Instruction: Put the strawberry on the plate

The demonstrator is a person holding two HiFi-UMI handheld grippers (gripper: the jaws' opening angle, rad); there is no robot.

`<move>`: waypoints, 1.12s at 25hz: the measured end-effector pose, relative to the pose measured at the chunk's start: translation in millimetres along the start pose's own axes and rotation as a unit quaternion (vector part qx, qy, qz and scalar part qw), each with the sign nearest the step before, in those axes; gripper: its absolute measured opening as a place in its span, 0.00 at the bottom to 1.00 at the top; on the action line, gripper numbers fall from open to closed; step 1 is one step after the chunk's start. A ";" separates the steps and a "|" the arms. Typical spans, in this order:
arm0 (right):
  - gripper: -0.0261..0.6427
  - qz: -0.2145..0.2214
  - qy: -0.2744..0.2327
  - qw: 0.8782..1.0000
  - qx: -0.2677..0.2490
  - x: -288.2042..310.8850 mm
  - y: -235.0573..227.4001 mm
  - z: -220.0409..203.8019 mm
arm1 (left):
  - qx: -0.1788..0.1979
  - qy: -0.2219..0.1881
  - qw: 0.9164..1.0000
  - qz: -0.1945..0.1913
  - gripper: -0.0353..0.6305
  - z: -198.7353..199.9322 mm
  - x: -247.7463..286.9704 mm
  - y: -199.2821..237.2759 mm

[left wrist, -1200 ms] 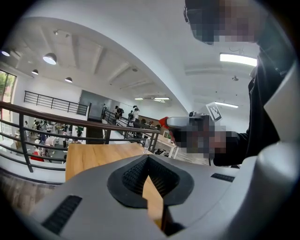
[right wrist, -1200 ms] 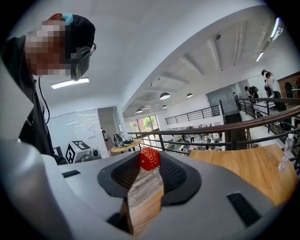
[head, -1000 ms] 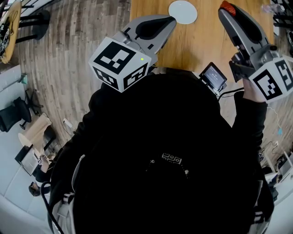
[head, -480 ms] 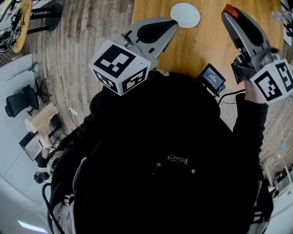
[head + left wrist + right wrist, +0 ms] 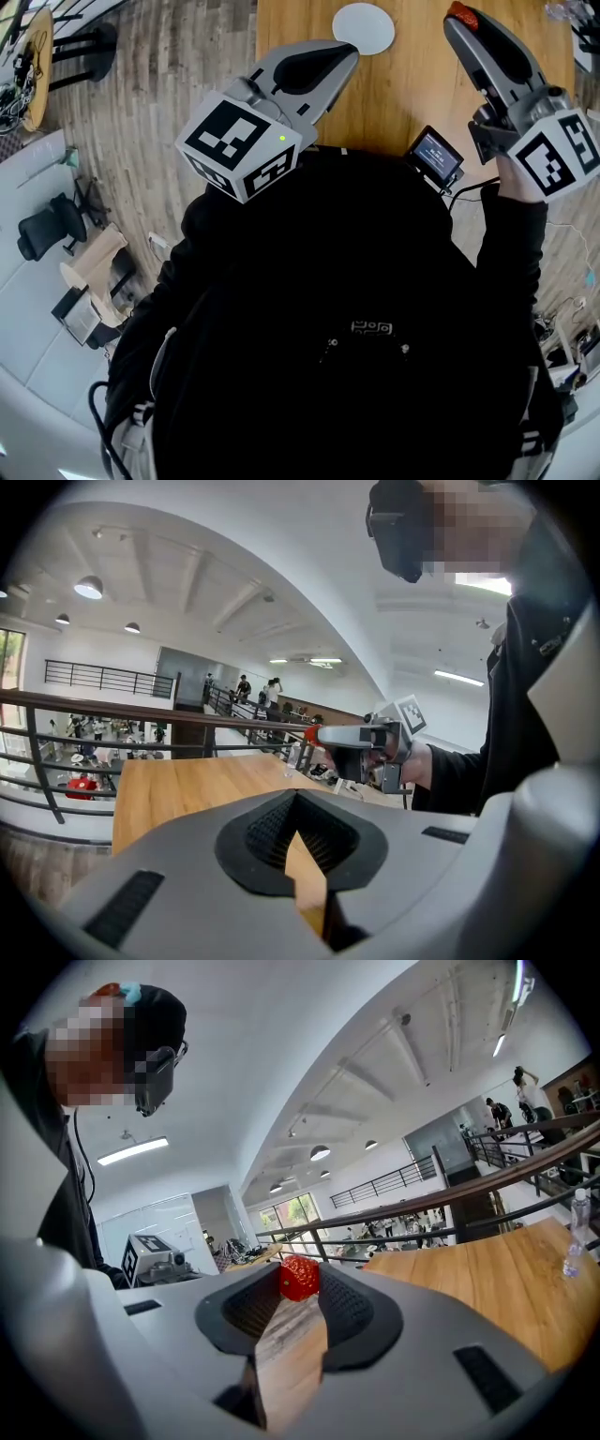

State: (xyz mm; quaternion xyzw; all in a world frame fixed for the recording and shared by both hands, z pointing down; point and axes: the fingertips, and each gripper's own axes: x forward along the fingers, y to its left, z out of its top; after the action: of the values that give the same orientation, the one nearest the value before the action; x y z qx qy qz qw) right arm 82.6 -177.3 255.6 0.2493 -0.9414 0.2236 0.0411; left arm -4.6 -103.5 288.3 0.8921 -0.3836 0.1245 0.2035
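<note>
Bright, even light from ceiling lamps fills sharp, fisheye-bent views with dark vignetted corners, while the person's clothing shows as featureless black.

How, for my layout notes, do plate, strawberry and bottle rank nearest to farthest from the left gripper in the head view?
1. plate, just beyond the left gripper.
2. strawberry, held up to the right.
3. bottle, at the far right.
</note>
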 end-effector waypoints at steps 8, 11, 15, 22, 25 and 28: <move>0.24 -0.038 0.001 0.999 -0.011 -18.3 -9.1 3.2 | 0.010 -0.020 0.999 -0.036 0.05 12.6 16.0 -3.9; 0.24 -0.045 0.011 0.999 -0.009 -20.3 -14.9 -4.1 | 0.005 -0.019 0.999 -0.042 0.05 8.3 20.1 -5.9; 0.24 -0.050 0.030 0.998 -0.011 -15.8 -13.1 -4.6 | -0.005 -0.014 0.999 -0.041 0.05 7.6 10.5 -4.0; 0.24 -0.040 0.052 0.998 -0.017 9.1 -15.1 -21.1 | -0.023 -0.018 0.999 -0.013 0.05 -6.1 -9.9 16.7; 0.24 -0.035 0.064 0.997 -0.014 14.3 -22.8 -24.4 | -0.029 -0.020 0.999 -0.006 0.05 -1.8 -12.4 17.9; 0.24 -0.032 0.082 0.996 -0.015 19.7 -22.5 -27.8 | -0.039 -0.024 0.999 0.002 0.05 -1.1 -23.2 15.2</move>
State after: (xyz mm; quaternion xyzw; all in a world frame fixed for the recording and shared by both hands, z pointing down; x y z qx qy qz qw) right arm 75.4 -191.4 293.2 0.2592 -0.9297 0.2277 0.1289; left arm -31.4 -97.7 284.5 0.8854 -0.3950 0.0880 0.2287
